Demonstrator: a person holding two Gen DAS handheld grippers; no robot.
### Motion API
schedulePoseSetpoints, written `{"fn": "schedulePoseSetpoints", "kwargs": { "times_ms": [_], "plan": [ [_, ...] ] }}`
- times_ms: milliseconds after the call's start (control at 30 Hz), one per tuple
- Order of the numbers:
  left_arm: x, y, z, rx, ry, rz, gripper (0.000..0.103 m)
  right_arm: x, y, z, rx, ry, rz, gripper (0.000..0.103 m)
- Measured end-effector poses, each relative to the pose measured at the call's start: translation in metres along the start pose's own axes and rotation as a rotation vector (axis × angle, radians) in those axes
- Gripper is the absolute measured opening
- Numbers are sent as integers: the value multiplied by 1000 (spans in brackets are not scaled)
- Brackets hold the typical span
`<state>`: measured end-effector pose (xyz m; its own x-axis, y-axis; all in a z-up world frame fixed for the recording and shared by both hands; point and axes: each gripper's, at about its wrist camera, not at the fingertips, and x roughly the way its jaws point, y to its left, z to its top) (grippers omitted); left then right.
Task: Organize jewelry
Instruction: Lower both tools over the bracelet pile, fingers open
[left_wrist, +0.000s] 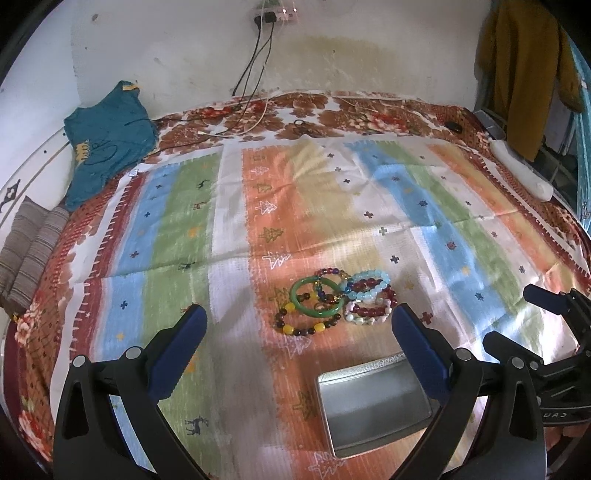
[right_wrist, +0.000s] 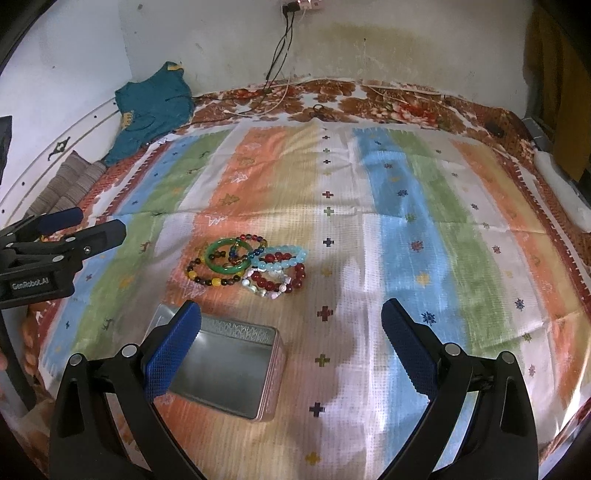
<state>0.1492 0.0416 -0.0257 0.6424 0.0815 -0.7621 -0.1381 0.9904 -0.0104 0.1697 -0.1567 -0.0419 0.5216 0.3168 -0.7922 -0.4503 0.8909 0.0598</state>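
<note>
A heap of bracelets (left_wrist: 334, 301) (right_wrist: 249, 264) lies on the striped cloth: a green bangle (left_wrist: 316, 298) (right_wrist: 226, 256), a yellow and brown bead bracelet (left_wrist: 303, 326) (right_wrist: 207, 278), a pale blue bead bracelet (left_wrist: 369, 284) (right_wrist: 282, 258), dark red and white bead ones. An open metal tin (left_wrist: 373, 402) (right_wrist: 225, 376), empty, sits just in front of the heap. My left gripper (left_wrist: 299, 328) hovers open over the cloth, short of the heap. My right gripper (right_wrist: 291, 325) is open too, right of the tin. Each shows at the edge of the other's view.
The striped cloth (left_wrist: 236, 221) (right_wrist: 406, 221) covers a floral bed against a white wall. A teal garment (left_wrist: 107, 140) (right_wrist: 155, 103) and a striped pillow (left_wrist: 29, 254) lie far left. Cables (left_wrist: 255, 110) and scissors (right_wrist: 321, 110) lie at the back, a white power strip (left_wrist: 521, 170) far right.
</note>
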Motion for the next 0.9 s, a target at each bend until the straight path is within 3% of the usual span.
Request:
{"fn": "schedulePoseSetpoints", "kwargs": {
  "times_ms": [333, 567, 900],
  "plan": [
    [28, 9, 17, -9, 13, 48, 98, 24, 6, 10, -32, 45, -13, 99],
    [46, 10, 25, -19, 52, 22, 98, 43, 4, 20, -26, 77, -10, 99],
    [72, 17, 32, -47, 94, 48, 98, 71, -9, 28, 17, 139, 7, 99]
  ]
}}
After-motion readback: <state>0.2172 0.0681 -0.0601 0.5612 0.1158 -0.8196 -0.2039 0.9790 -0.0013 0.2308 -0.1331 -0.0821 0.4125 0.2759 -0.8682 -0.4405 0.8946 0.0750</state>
